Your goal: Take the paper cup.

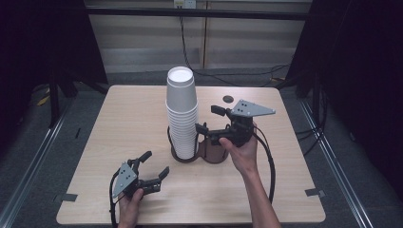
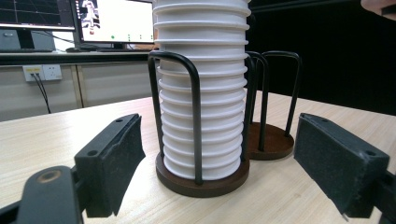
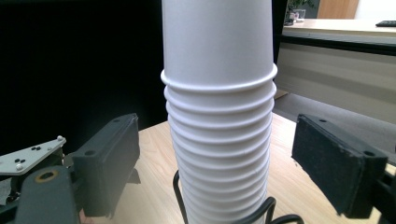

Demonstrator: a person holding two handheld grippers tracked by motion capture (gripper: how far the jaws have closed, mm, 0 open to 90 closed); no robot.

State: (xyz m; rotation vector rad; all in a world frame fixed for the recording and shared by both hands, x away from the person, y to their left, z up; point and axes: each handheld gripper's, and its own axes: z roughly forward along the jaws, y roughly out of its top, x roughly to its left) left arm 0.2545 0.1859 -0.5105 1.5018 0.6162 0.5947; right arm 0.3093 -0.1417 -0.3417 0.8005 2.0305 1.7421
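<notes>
Pale wood table (image 1: 119, 142) carries everything. Biggest item on it: tall stack of white paper cups (image 1: 181, 114), mouths down, nested in the left bay of a dark wire cup holder (image 1: 187, 156) w/ two round wooden bases; the right bay (image 2: 271, 140) is empty. Right gripper (image 1: 209, 119) is raised beside the stack at about mid-height, jaws wide apart, nothing held; in the right gripper view the top cup sits between the pads w/o contact. Left gripper (image 1: 154, 164) rests low near the front edge, jaws open, empty, aimed at the holder's base. Progress, I'd judge: early. No cup lifted off yet; grasping the top cup and moving it remain.
</notes>
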